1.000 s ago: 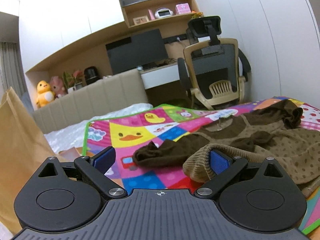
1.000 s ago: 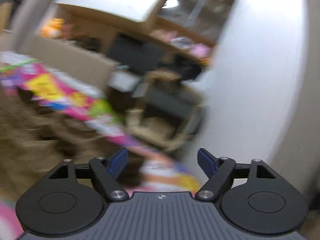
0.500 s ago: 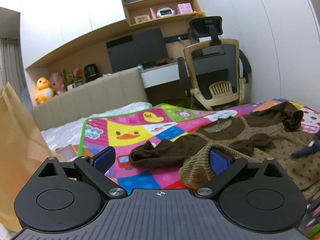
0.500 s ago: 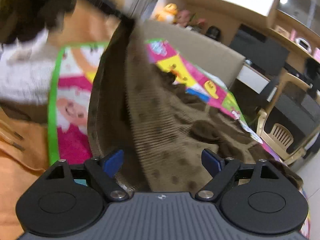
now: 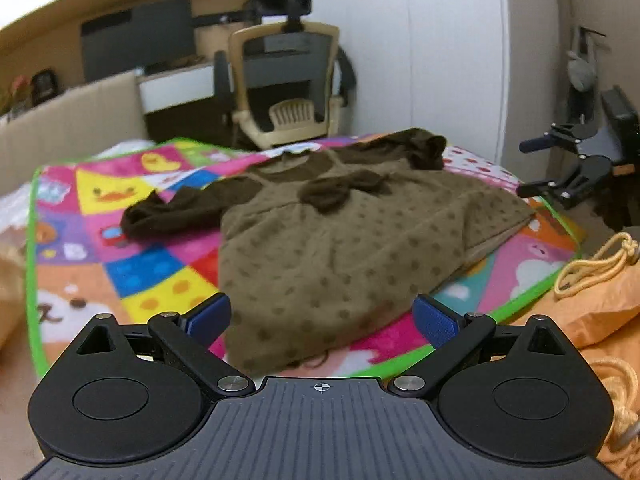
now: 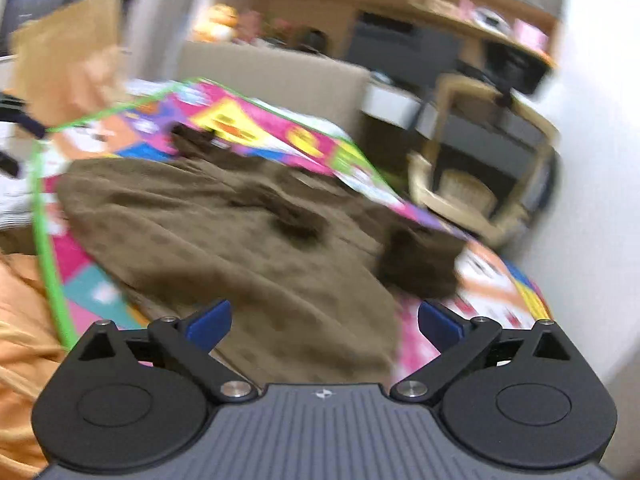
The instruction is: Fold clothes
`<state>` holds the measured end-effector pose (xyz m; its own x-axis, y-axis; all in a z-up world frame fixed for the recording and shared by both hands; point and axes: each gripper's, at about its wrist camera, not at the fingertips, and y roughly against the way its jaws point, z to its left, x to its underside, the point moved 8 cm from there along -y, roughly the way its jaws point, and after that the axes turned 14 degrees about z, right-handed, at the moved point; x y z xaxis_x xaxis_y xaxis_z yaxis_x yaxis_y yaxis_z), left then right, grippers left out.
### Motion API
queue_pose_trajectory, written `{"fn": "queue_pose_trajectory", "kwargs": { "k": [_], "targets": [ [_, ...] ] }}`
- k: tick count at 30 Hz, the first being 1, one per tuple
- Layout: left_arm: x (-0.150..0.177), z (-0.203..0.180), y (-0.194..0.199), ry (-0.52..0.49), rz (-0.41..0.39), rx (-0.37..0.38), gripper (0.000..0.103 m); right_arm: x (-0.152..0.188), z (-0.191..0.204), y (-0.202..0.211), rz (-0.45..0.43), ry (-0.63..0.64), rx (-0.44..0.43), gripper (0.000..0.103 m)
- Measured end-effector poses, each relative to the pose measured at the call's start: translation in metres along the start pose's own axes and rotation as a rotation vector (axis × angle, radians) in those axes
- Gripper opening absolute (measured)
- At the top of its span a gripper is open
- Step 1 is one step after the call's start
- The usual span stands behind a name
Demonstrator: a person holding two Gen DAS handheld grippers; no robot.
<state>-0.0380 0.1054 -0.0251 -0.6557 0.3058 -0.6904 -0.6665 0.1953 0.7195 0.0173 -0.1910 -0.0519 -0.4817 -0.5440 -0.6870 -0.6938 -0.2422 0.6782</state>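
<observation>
An olive-brown dotted dress (image 5: 332,236) with dark brown sleeves and a bow lies spread on a colourful play mat (image 5: 160,276), hem toward me. My left gripper (image 5: 320,318) hovers open just above the near hem, with nothing between its blue pads. In the left wrist view my right gripper (image 5: 534,168) is off the mat's right edge, its jaws apart. The blurred right wrist view shows the same dress (image 6: 240,240) from its right side. There my right gripper (image 6: 324,320) stands open over the skirt's edge and holds nothing.
A beige and black office chair (image 5: 288,80) stands behind the mat by a desk with a monitor. Orange fabric with a yellow cord (image 5: 600,276) lies at the near right. A brown paper bag (image 6: 68,68) stands beyond the mat's left side. A beige headboard (image 5: 72,120) sits at the back left.
The dress hem, bunched by my left gripper and then lifted, now lies spread flat. My left gripper has pulled back and up. My right gripper has swung around to the dress's right side.
</observation>
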Motion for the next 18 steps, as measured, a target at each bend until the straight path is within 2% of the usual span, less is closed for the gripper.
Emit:
{"fn": "queue_pose_trajectory", "kwargs": {
  "k": [3,5,7,9,13,14,15,18],
  "targets": [
    [-0.018,-0.011,-0.011,-0.018,-0.023,0.038,0.1,0.012,-0.006,-0.017,0.056,-0.036,0.015,0.1],
    [-0.03,-0.019,-0.019,-0.031,-0.036,0.064,0.1,0.015,-0.01,-0.022,0.067,-0.108,-0.025,0.097],
    [-0.037,-0.033,-0.036,-0.059,-0.015,0.122,0.1,0.017,-0.013,-0.027,0.078,-0.18,-0.065,0.083],
    [-0.04,-0.046,-0.056,-0.087,0.013,0.174,0.1,0.019,-0.017,-0.031,0.087,-0.245,-0.101,0.073],
    [-0.052,-0.07,-0.083,-0.062,0.036,0.302,0.1,0.014,-0.008,-0.024,0.078,-0.193,-0.088,0.053],
    [-0.055,-0.076,-0.088,-0.054,0.044,0.33,0.1,0.012,-0.005,-0.022,0.078,-0.175,-0.088,0.052],
    [-0.057,-0.081,-0.096,-0.065,0.062,0.32,0.1,0.012,0.005,-0.022,0.088,-0.127,-0.101,0.052],
    [-0.056,-0.092,-0.117,-0.145,0.118,0.22,0.1,0.009,0.031,-0.021,0.103,-0.012,-0.124,0.052]
  ]
}}
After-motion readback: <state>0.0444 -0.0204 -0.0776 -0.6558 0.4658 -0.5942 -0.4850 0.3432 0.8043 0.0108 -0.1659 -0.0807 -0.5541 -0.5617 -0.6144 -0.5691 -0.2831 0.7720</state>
